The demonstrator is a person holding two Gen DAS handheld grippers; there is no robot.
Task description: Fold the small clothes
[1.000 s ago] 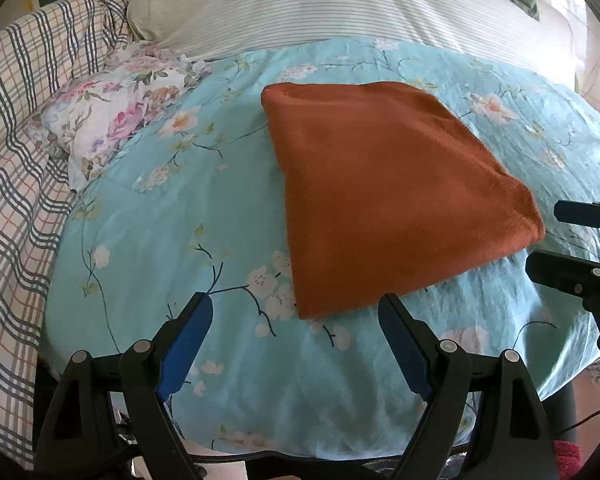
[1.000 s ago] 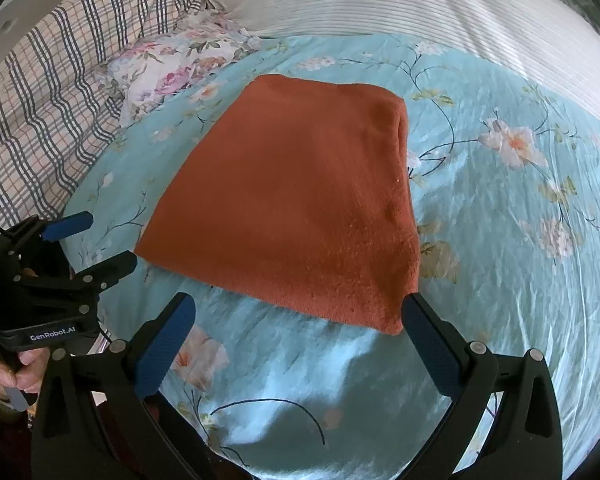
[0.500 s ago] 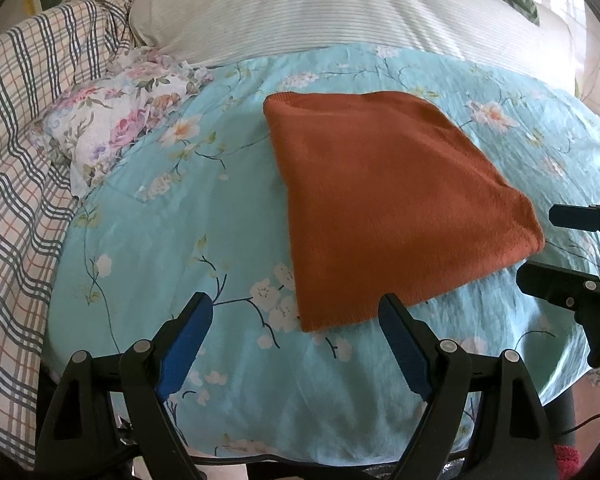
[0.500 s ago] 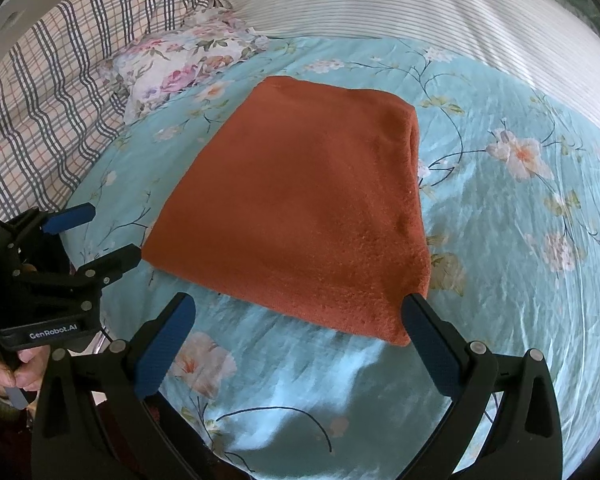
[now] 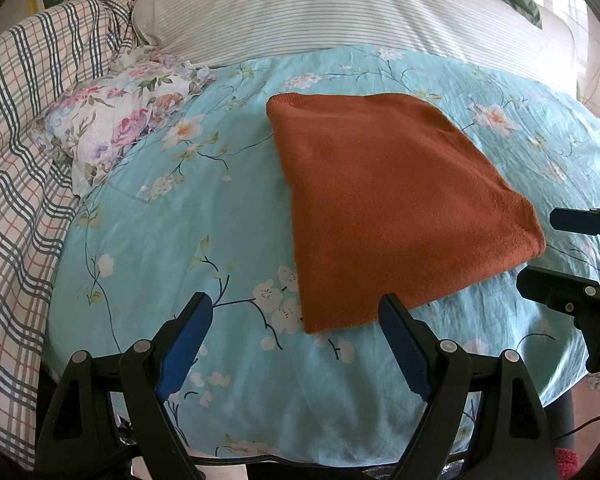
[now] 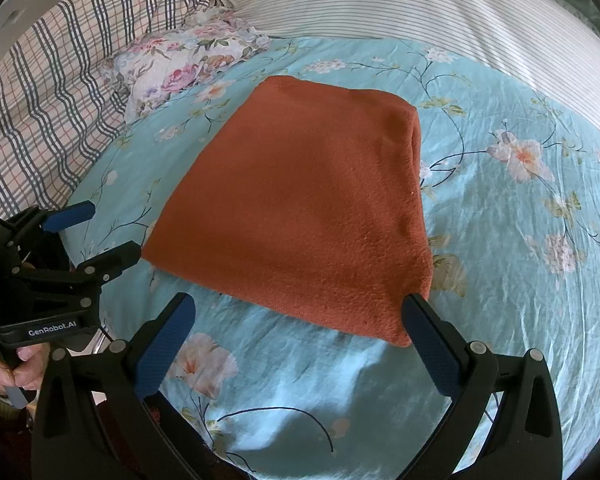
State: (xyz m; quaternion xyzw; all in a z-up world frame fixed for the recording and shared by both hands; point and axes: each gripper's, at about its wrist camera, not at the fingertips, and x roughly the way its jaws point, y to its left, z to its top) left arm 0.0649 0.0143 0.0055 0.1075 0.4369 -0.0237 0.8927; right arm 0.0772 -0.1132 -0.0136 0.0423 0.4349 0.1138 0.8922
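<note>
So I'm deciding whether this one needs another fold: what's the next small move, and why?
Probably bring both open grippers, left and right, down onto the near edge of the orange cloth for another fold. It lies flat, already folded, on the blue sheet, and neither gripper holds anything.

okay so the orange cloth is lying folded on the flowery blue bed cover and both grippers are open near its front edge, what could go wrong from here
1. The orange cloth is thick and layered; a pinch at its near corner by the right gripper might catch only the top layer and pull the fold open.
2. The blue bed cover is loose and wrinkled, so the left gripper could grab it along with the cloth.
3. Both grippers sit close together, so they might collide.
</note>
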